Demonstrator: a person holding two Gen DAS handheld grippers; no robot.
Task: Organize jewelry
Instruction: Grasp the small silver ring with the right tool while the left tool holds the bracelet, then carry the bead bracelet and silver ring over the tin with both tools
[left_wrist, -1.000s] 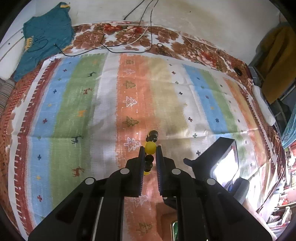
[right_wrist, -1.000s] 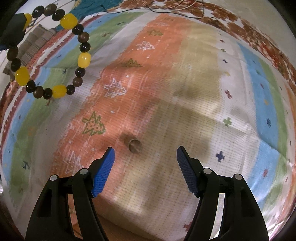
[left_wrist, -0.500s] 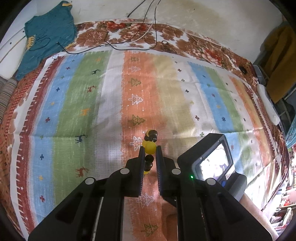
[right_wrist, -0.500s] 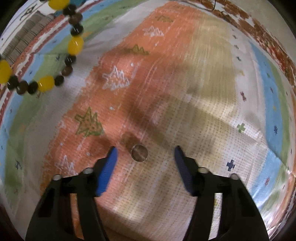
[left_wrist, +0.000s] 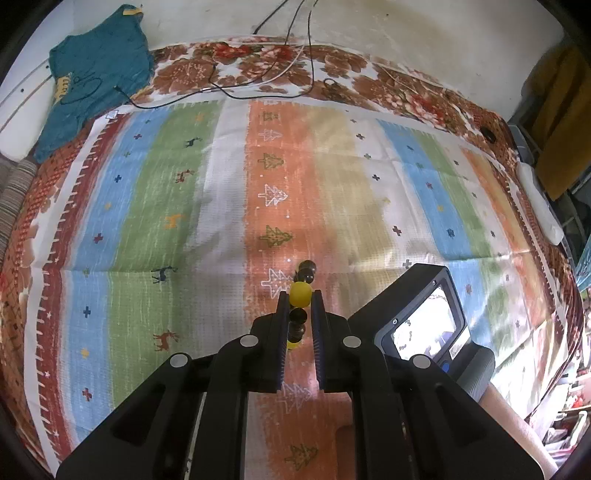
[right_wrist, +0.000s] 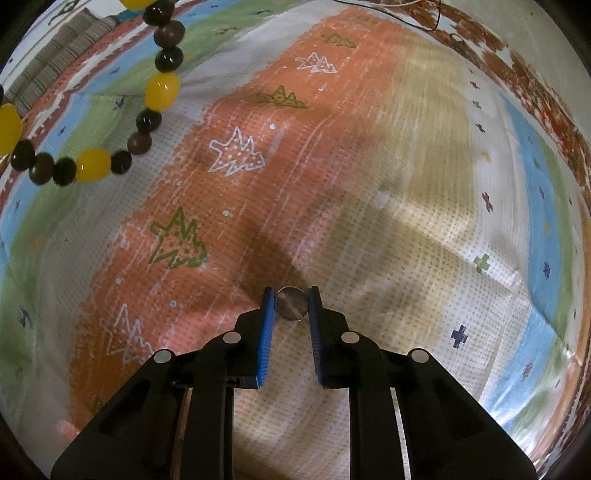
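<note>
My left gripper (left_wrist: 299, 295) is shut on a bead bracelet (left_wrist: 300, 293) of yellow and dark brown beads and holds it above the striped cloth. The same bracelet hangs at the top left of the right wrist view (right_wrist: 147, 122). My right gripper (right_wrist: 291, 295) is down at the cloth with its blue-padded jaws closed onto a small round metal ring (right_wrist: 292, 303). The ring sits between the fingertips on the orange stripe.
A striped cloth (left_wrist: 184, 206) with tree and deer motifs covers a floral bedspread (left_wrist: 258, 70). Black and white cables (left_wrist: 258, 81) and a teal garment (left_wrist: 96, 70) lie at the far edge. The right gripper's body and screen (left_wrist: 428, 321) show right of my left gripper.
My right gripper has moved down and forward to the ring and its jaws have closed from wide open onto it. My left gripper stays shut on the bracelet and has lifted slightly.
</note>
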